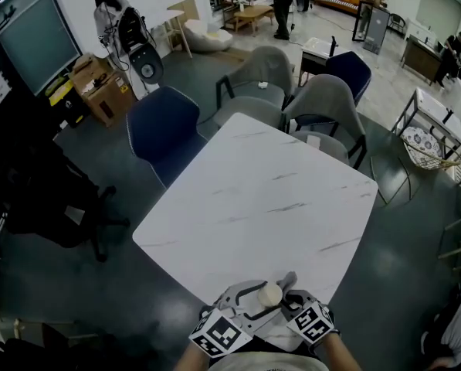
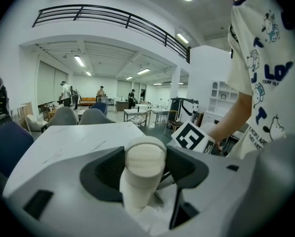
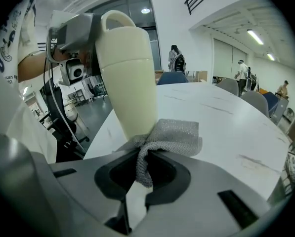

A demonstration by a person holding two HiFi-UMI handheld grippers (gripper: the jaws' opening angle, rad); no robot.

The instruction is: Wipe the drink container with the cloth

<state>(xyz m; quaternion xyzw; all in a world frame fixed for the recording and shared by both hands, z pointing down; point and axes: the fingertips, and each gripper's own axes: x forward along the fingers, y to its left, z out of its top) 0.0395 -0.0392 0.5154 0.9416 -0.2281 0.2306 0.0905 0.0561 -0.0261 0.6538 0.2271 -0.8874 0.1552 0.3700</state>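
A cream drink container (image 2: 143, 174) with a handled lid is held lid-end up between the pads of my left gripper (image 2: 144, 168); the jaws stand wide around its body. In the head view the container (image 1: 269, 294) is at the table's near edge, between both grippers. My right gripper (image 3: 143, 171) is shut on a grey knitted cloth (image 3: 174, 138), and the cloth presses against the lower side of the container (image 3: 128, 78). From the head view, the left gripper (image 1: 245, 298) and right gripper (image 1: 290, 300) meet at the container, and a corner of the cloth (image 1: 289, 280) sticks out.
The white marble table (image 1: 269, 199) stretches away from me. Grey and blue chairs (image 1: 164, 130) ring its far side. Cardboard boxes (image 1: 99, 87) stand at the back left. People stand far off across the room.
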